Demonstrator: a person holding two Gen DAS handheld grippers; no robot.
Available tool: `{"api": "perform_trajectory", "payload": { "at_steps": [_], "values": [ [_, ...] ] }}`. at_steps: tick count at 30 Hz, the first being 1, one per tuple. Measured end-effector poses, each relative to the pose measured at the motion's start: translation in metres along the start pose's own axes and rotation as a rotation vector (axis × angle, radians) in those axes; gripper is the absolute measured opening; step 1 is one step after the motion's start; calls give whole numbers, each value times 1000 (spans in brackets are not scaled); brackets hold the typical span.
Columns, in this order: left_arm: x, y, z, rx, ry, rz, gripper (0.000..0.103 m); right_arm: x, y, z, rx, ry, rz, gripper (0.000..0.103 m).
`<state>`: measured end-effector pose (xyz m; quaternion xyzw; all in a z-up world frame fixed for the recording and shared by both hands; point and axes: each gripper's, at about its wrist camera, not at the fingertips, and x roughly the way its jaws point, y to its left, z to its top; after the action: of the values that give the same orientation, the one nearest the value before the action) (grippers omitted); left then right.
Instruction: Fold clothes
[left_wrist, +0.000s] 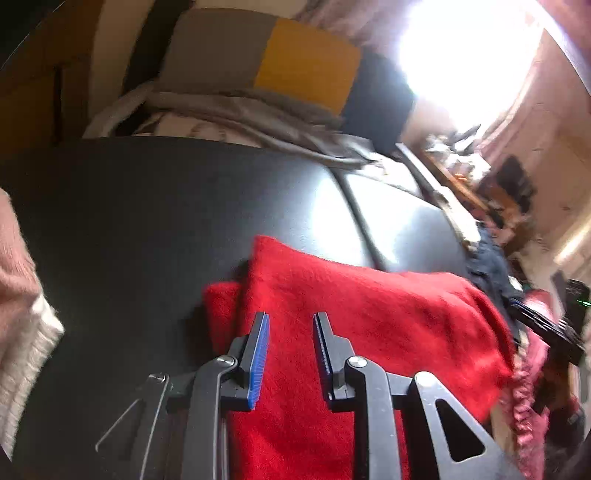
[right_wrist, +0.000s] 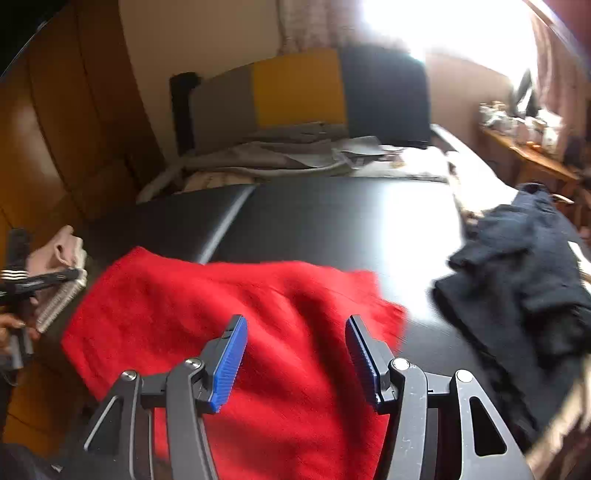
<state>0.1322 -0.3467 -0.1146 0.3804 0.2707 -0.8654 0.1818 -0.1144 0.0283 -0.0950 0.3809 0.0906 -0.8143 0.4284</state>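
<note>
Now hovering over the fuzzy red knitted garment, folded flat on the black bench: left gripper and right gripper, fingers spread, pinching nothing, apparently just released. Dark navy garment heaped alongside, likely next.

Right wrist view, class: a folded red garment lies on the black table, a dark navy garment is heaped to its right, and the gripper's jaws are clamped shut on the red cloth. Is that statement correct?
Not quite. The right gripper is not clamped: its jaws stand apart above the red garment, gripping nothing, as the right wrist view shows. The rest holds: it lies on the black table, with the dark navy garment heaped to its right.
</note>
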Motion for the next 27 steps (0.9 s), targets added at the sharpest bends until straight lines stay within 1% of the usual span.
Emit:
{"api": "perform_trajectory", "payload": {
  "at_steps": [2, 4, 5, 7, 9, 11, 13, 14, 15, 16, 17, 18, 20, 21, 22, 24, 26, 27],
  "values": [
    [7, 11, 2, -33, 7, -21, 27, 20, 6, 6, 13, 20, 62, 57],
    [9, 22, 2, -62, 8, -19, 30, 42, 6, 7, 27, 44, 79, 65],
    [10, 27, 3, -60, 10, -37, 31, 52, 4, 5, 38, 57, 87, 65],
    [13, 35, 4, -57, 16, -73, 36, 68, 3, 0, 52, 85, 96, 65],
    [20, 39, 6, -48, 36, -123, 41, 77, 2, -6, 48, 104, 90, 65],
    [33, 40, 8, -47, 81, -153, 42, 79, 4, -12, 53, 107, 86, 67],
    [46, 35, 9, -52, 128, -205, 42, 77, 3, -16, 62, 102, 80, 70],
    [52, 33, 7, -47, 151, -199, 42, 76, 3, -17, 65, 99, 75, 71],
    [58, 30, 6, -42, 174, -193, 38, 73, 2, -16, 67, 95, 68, 72],
    [64, 27, 4, -37, 196, -188, 19, 73, 1, -16, 70, 91, 63, 74],
    [58, 26, 2, -35, 177, -174, 7, 71, 0, -15, 73, 86, 56, 75],
    [53, 26, 0, -32, 159, -161, 5, 67, 0, -15, 74, 81, 46, 75],
    [32, 31, -4, -58, 104, -183, 5, 60, -4, -13, 70, 68, 27, 76],
    [23, 35, -7, -66, 86, -171, 5, 56, -6, -14, 70, 57, 29, 76],
    [17, 39, -11, -64, 80, -149, 5, 51, -7, -14, 70, 47, 31, 78],
    [19, 43, -20, -34, 109, -66, 5, 48, -10, -15, 68, 43, 55, 82],
    [32, 45, -30, -10, 156, 3, 5, 57, -13, -18, 59, 70, 50, 84],
    [33, 41, -33, 35, 143, 34, 5, 65, -17, -21, 77, 92, 43, 84]
  ]
}}
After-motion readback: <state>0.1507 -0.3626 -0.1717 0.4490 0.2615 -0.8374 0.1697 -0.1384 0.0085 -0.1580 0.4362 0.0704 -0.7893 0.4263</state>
